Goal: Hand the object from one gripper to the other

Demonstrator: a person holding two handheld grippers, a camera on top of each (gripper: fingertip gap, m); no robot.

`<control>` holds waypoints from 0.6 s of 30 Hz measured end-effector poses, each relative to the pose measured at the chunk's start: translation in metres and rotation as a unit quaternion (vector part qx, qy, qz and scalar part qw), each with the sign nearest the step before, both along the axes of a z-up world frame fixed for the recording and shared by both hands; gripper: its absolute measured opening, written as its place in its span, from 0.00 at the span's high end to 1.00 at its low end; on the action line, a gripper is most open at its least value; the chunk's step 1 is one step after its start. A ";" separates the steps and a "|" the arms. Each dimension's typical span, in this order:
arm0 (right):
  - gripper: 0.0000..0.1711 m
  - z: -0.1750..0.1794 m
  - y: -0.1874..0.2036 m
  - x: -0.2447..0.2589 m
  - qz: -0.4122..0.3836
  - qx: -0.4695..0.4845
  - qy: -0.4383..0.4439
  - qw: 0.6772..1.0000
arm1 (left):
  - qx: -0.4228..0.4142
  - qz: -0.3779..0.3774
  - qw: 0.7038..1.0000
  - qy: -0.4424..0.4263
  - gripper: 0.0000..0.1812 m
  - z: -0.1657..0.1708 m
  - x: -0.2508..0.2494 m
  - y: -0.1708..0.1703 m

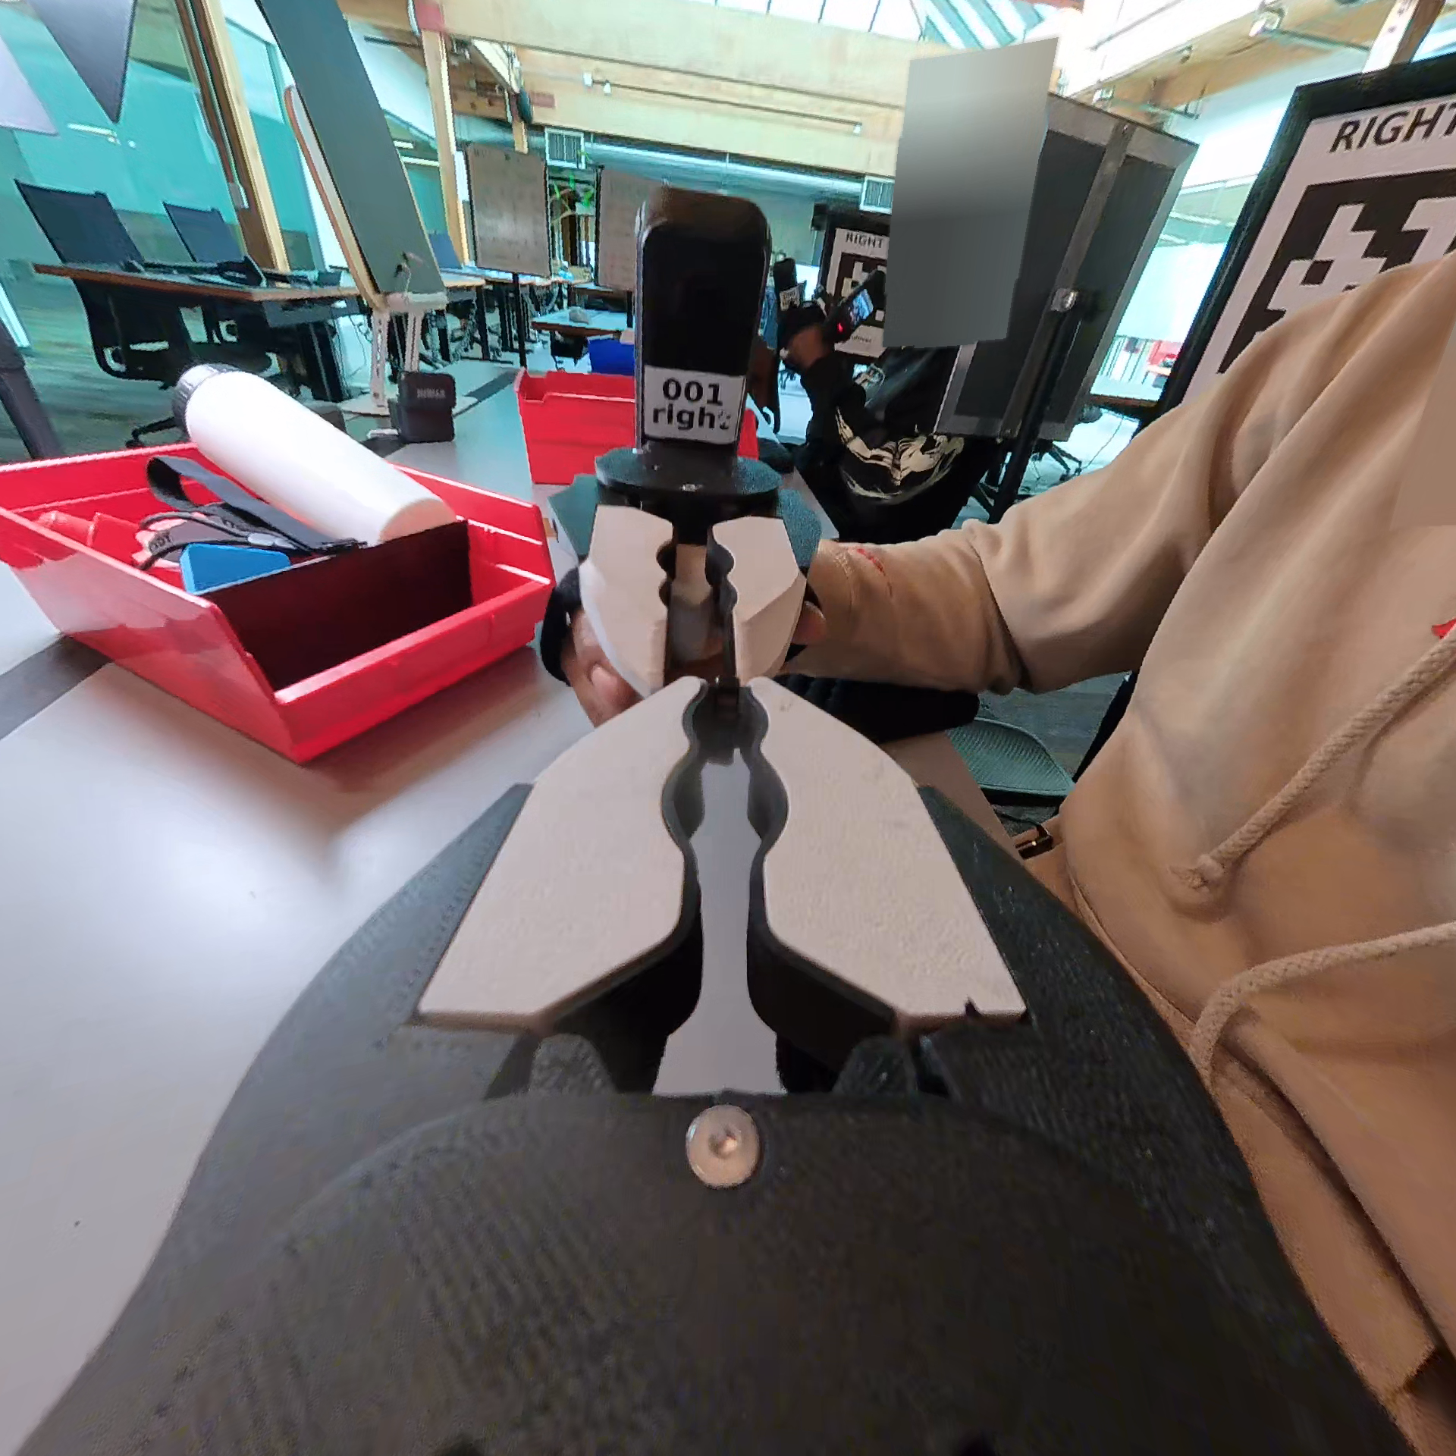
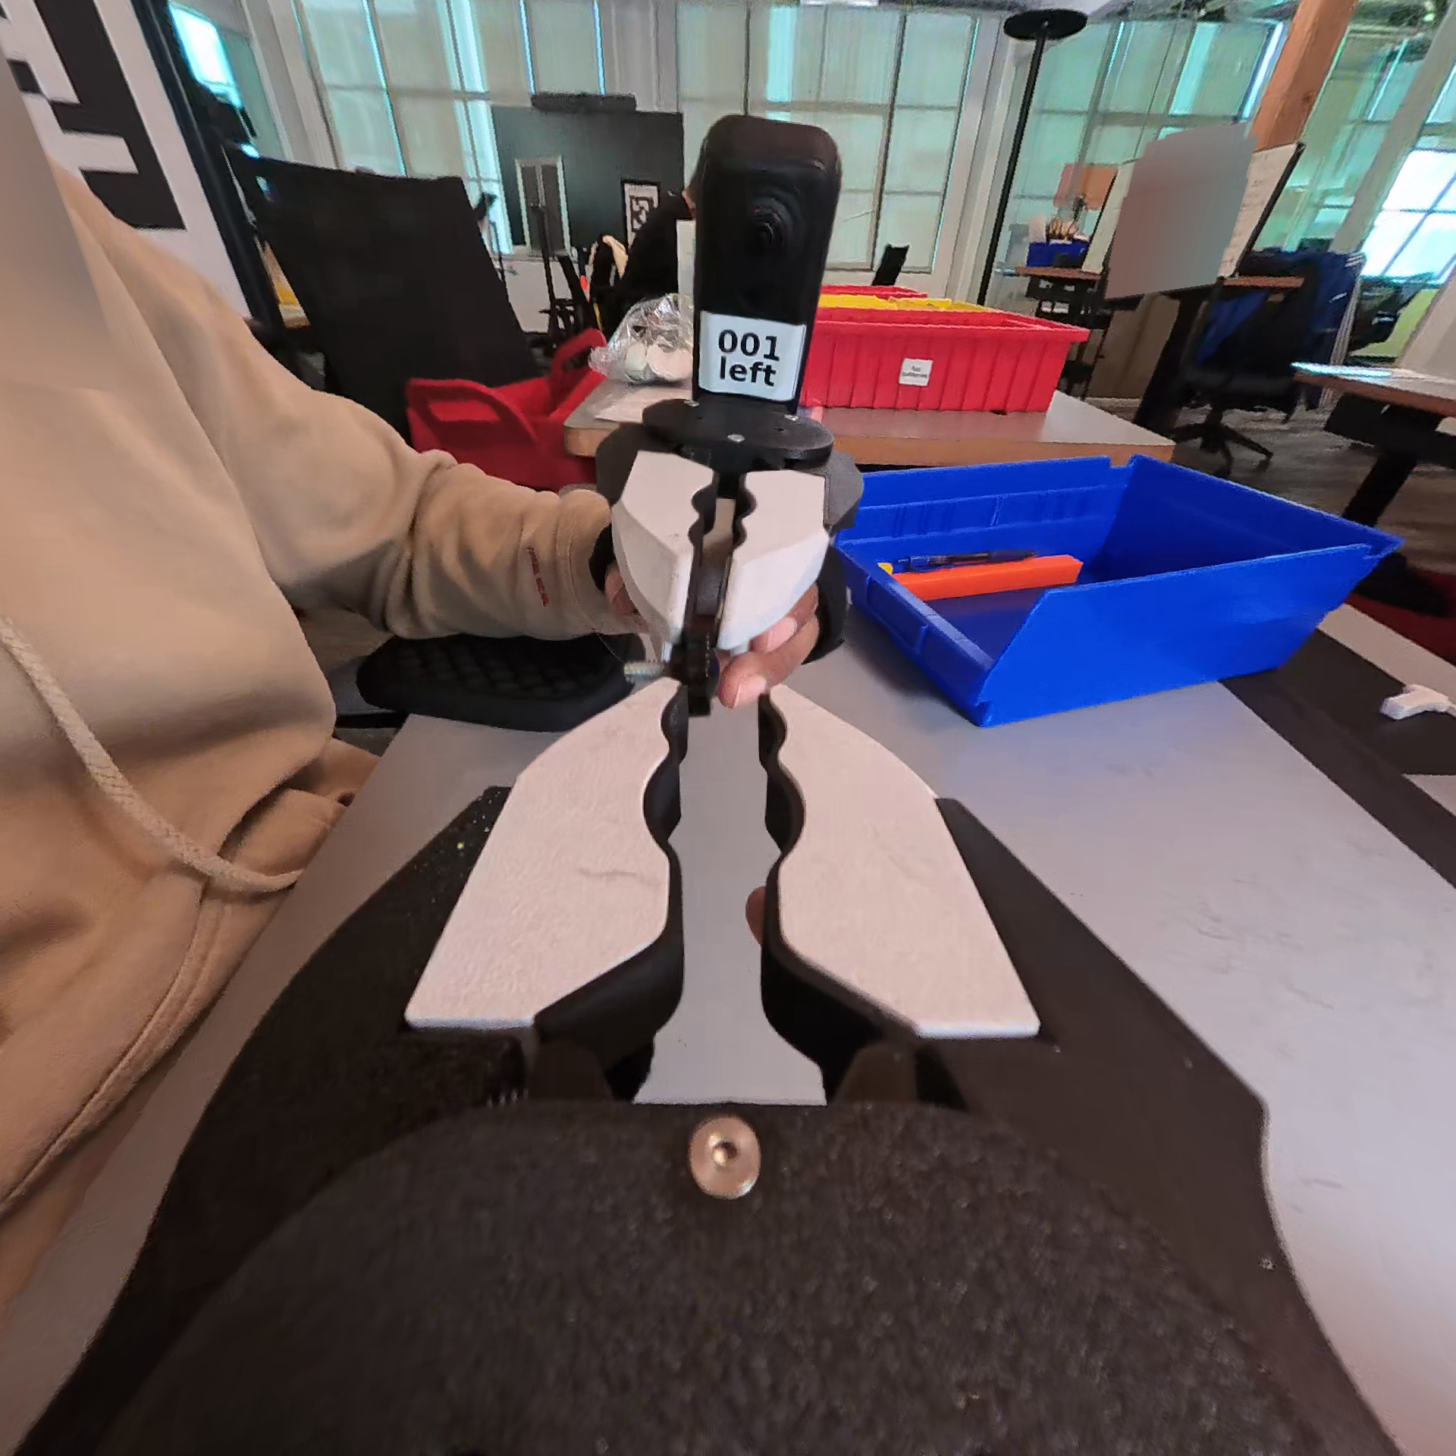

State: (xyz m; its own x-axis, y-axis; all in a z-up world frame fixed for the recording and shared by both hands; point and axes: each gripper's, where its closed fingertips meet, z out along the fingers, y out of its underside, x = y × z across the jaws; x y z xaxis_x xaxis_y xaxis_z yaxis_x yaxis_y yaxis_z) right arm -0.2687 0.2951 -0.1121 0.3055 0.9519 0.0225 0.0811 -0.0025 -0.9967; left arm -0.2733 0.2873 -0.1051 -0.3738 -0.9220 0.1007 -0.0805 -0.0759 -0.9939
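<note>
- Left wrist view: my left claw [image 1: 721, 693] has its white fingers drawn together at the tips, pinching the small black hard part with a silver threaded bolt [image 1: 721, 711].
- The part sits right at the tips, in the air above the grey tabletop [image 1: 236, 827]. So little of it shows here that I cannot read its axis.
- My right claw [image 1: 701, 663] faces me tip to tip, jaws parted, with no grip on anything.
- Right wrist view: the part [image 2: 692, 674] hangs at the tips of my left claw [image 2: 701, 642]. It lies near my right claw's [image 2: 718, 697] near-side finger, with a clear gap to the other.
- The silver bolt [image 2: 638, 671] sticks out sideways toward the beige sleeve [image 2: 473, 536], so I judge the long axis level and crosswise to both sets of fingers.
- I expect it to be light, rigid and not fragile, but tiny and prone to pivoting.
- I would take the black body, close beside the left pads.
</note>
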 end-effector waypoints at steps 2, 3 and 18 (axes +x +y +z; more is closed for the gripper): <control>0.93 0.003 -0.003 -0.002 0.011 -0.002 0.014 1.000 | -0.003 -0.001 1.000 -0.012 0.97 0.004 -0.001 -0.001; 0.94 0.006 -0.005 -0.003 0.016 0.000 0.018 1.000 | -0.007 -0.003 1.000 -0.015 0.97 0.006 -0.001 -0.002; 0.97 0.010 -0.016 -0.008 0.043 -0.005 0.017 0.999 | -0.019 -0.023 0.999 -0.036 0.97 0.013 -0.003 -0.010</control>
State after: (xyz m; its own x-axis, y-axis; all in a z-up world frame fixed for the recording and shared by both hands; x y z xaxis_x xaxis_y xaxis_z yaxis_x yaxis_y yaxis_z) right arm -0.2770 0.2793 -0.1021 0.2239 0.9746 0.0041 0.0473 -0.0066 -0.9989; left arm -0.2760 0.2770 -0.0926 -0.4228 -0.8999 0.1071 -0.0133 -0.1120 -0.9936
